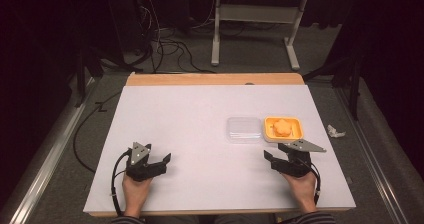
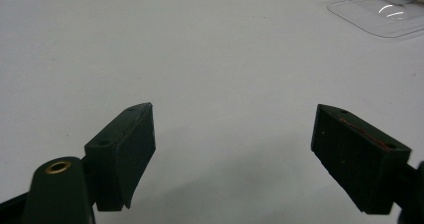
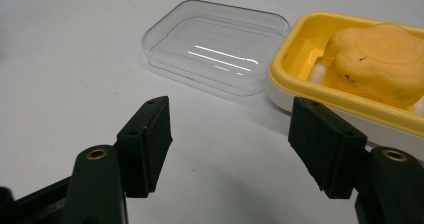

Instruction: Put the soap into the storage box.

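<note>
Near the table's (image 1: 165,109) right edge, an orange soap (image 1: 282,128) sits in a yellow dish (image 1: 297,123), its clear lid (image 1: 244,129) laid beside it; left gripper (image 1: 161,162) and right gripper (image 1: 274,157) rest released near the front edge, likely ready to begin

Table (image 1: 200,134) lies bare except clear lid (image 1: 244,129) beside yellow dish (image 1: 296,130).
</note>
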`<state>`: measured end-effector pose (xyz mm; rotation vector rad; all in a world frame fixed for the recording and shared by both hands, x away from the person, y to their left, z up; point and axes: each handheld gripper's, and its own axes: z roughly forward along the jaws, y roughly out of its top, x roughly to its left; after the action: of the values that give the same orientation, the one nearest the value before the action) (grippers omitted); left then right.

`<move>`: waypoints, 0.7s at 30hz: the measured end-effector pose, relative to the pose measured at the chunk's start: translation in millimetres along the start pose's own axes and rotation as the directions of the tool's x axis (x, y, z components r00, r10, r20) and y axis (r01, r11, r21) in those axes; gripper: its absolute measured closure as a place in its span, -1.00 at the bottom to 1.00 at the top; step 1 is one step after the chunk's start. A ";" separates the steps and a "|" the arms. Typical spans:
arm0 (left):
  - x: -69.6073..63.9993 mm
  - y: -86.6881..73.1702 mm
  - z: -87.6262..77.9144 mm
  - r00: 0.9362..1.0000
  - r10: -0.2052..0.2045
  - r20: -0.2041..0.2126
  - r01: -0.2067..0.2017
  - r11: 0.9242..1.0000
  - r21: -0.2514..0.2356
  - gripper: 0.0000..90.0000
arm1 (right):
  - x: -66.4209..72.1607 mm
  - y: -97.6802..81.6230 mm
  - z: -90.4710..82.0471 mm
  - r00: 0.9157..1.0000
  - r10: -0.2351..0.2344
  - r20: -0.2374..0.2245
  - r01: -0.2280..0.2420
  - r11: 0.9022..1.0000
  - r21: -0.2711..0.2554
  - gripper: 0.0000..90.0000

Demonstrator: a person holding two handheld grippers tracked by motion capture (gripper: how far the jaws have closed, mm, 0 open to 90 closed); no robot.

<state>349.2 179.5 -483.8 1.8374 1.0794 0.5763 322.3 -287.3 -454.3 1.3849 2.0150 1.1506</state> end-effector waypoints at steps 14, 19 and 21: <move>0.0 0.0 -0.1 1.000 0.000 0.001 0.000 1.000 -0.001 -0.60 | 2.9 -7.0 13.4 0.999 -0.032 0.017 0.032 0.999 0.010 -0.25; 0.0 0.0 -0.1 1.000 0.000 0.000 0.000 1.000 0.000 -0.59 | 4.1 -10.6 17.5 0.999 -0.046 0.012 0.046 0.999 0.017 -0.25; -0.1 -0.1 0.1 1.000 -0.001 0.000 0.001 1.000 -0.001 -0.59 | 4.6 -14.2 19.7 0.999 -0.040 0.012 0.040 0.999 0.027 -0.25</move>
<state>349.1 179.4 -483.9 1.8358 1.0795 0.5769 327.1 -277.7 -476.5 1.3553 2.0471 1.0993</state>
